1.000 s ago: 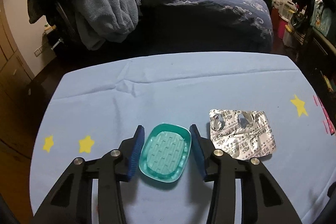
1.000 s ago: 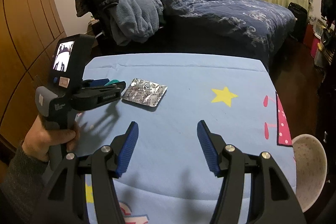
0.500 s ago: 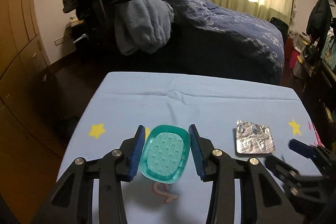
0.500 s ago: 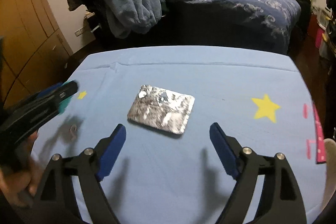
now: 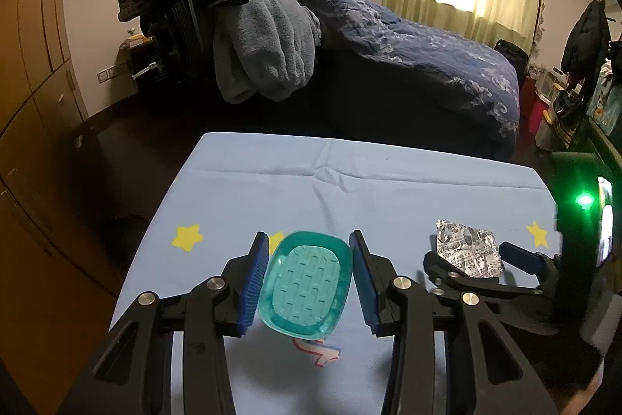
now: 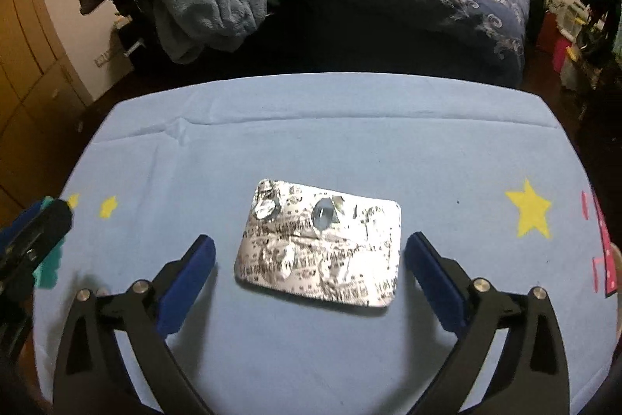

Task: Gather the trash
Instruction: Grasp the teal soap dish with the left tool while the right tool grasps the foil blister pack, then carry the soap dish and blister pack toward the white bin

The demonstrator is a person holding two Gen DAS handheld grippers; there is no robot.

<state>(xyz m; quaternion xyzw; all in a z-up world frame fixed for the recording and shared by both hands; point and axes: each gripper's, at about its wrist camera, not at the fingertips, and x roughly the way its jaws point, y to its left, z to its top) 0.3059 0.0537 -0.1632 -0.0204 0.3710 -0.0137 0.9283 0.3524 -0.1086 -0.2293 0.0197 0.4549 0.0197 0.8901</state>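
Note:
My left gripper (image 5: 309,277) is shut on a teal oval soap dish (image 5: 306,284) and holds it tilted above the light blue tablecloth (image 5: 350,189). A crumpled silver blister pack (image 6: 320,244) lies flat on the cloth. My right gripper (image 6: 311,269) is open, low over the cloth, with its blue pads on either side of the pack and apart from it. In the left wrist view the pack (image 5: 468,251) lies at the right between the right gripper's fingers (image 5: 519,255). The left gripper (image 6: 35,240) shows at the left edge of the right wrist view.
The cloth (image 6: 350,127) has yellow stars (image 6: 530,211) and pink marks at its right edge. A bed with a dark blue duvet (image 5: 408,41) stands behind the table. A chair piled with clothes (image 5: 233,18) is at the back left, wooden wardrobes (image 5: 27,65) at the left.
My left gripper has lifted the soap dish and drawn back and left from the pack. My right gripper has moved forward and down until its open fingers straddle the blister pack.

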